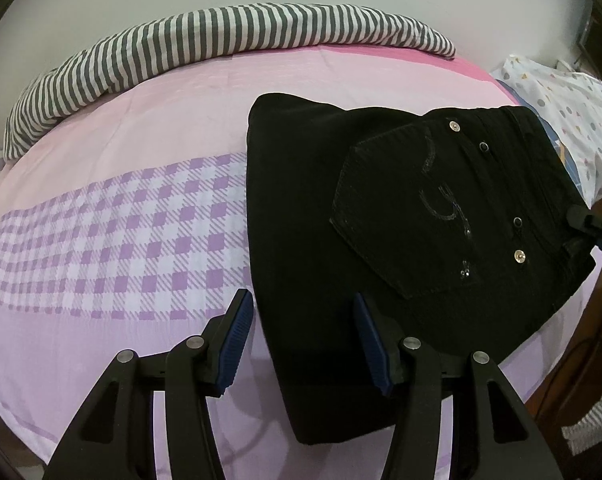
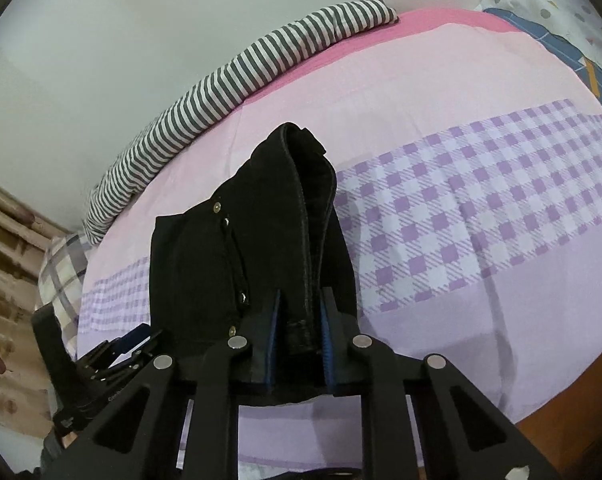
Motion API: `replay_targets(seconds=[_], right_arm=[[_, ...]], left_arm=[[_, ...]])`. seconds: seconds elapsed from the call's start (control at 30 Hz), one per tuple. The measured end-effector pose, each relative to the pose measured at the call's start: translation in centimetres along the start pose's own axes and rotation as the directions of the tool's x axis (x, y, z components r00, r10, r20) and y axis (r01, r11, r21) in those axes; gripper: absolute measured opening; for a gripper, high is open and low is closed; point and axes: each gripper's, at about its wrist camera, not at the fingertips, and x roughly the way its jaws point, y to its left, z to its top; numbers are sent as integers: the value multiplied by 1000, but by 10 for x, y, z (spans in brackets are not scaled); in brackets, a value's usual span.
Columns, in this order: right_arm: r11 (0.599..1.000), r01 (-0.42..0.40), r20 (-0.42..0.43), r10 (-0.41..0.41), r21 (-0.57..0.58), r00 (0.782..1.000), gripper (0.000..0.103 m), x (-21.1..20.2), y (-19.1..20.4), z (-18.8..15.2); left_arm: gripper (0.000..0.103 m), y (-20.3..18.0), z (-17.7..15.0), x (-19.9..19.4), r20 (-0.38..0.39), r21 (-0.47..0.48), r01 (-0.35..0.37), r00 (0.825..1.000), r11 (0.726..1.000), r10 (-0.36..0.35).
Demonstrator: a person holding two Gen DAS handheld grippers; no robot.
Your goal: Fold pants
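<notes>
Black jeans [image 1: 381,184] lie folded on the pink and purple bedsheet [image 1: 133,240], back pocket and metal rivets facing up. My left gripper [image 1: 301,298] hovers open over their near folded edge; one finger is above the sheet, the other above the cloth, and neither pad presses. My right gripper [image 2: 302,294] is shut on the jeans' waistband [image 2: 305,240], which rises in a ridge between the blue pads. The right gripper's tip [image 1: 589,220] shows at the waistband on the right edge of the left wrist view. The left gripper [image 2: 113,352] appears low on the left of the right wrist view.
A grey and white striped blanket [image 1: 221,36] is bunched along the far side of the bed by the wall. A spotted pillow [image 1: 569,120] lies at the right end. A checked pillow [image 2: 61,272] and a wooden bed frame [image 2: 573,432] sit at the edges.
</notes>
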Motion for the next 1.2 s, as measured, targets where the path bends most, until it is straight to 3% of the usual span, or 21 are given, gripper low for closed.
replay_targets(seconds=[0.47,0.53,0.6,0.7,0.97,1.2], right_arm=[[993,-6,-52,12,116,999,17,9,-27,-19],[993,-5,-53,12,119,999,19,9,-28,-19],[990,-2,-53,9,142,999,32,9,-29,-19],[987,0,-49,7,158,999,37,7,-31,-19],[989,-5,-22,9,150,1000,41,-12,-28,-14],[980,-62,-81,79,188,994,41,-20,-31,-29]], left_arm=[[54,-11,-11,4,-20,89,-29,999,996,31],[54,-12,-10,4,-20,87,-27,999,996,29],[54,-11,-11,3,-16,83,-23,1000,996,24],[54,-10,-12,2,-17,81,-13,1000,997,14],[54,-11,-14,-10,-10,95,3,1000,995,-2],[54,-6,-16,-10,-24,74,37,999,997,-35]])
